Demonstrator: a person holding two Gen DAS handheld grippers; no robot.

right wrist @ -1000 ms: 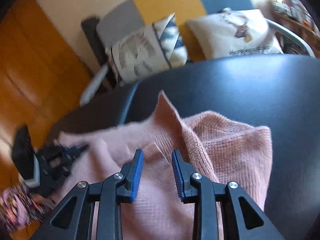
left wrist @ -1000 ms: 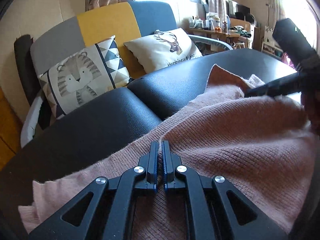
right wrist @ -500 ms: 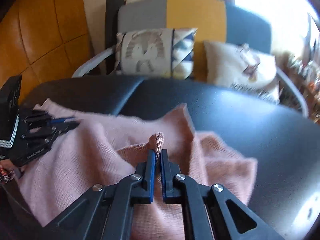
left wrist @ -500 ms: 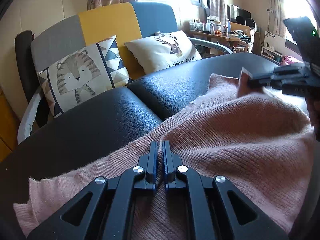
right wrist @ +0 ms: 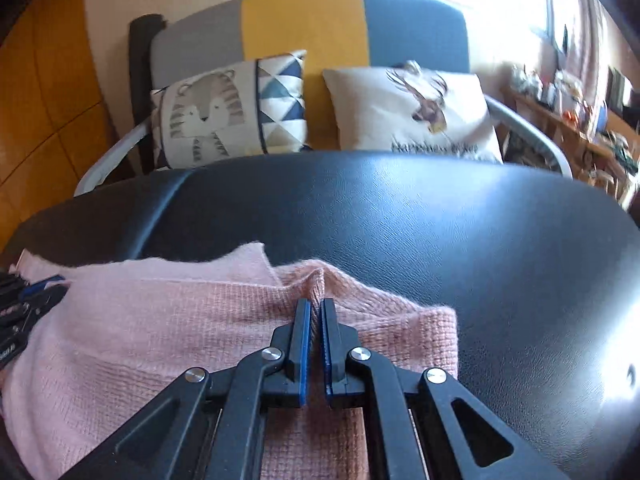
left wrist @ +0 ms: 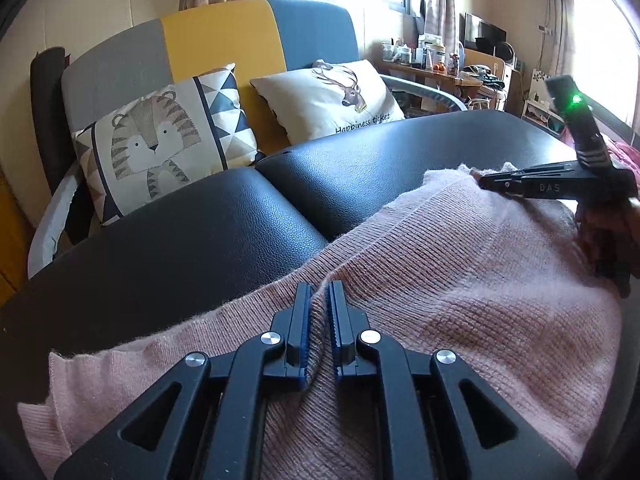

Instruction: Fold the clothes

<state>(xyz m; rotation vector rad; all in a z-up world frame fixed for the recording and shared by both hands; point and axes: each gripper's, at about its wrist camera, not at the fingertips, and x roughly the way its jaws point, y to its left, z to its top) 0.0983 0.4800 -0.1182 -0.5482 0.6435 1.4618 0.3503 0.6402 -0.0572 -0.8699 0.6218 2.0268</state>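
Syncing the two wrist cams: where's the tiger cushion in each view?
Left wrist: tiger cushion at left of centre, upper half, against the sofa back.
Right wrist: tiger cushion at upper left of centre, against the same sofa back.
Shared landmark: the deer cushion sits to its right in both views, behind the black leather surface.

"Happiness ticket" on deer cushion (left wrist: 332, 96)
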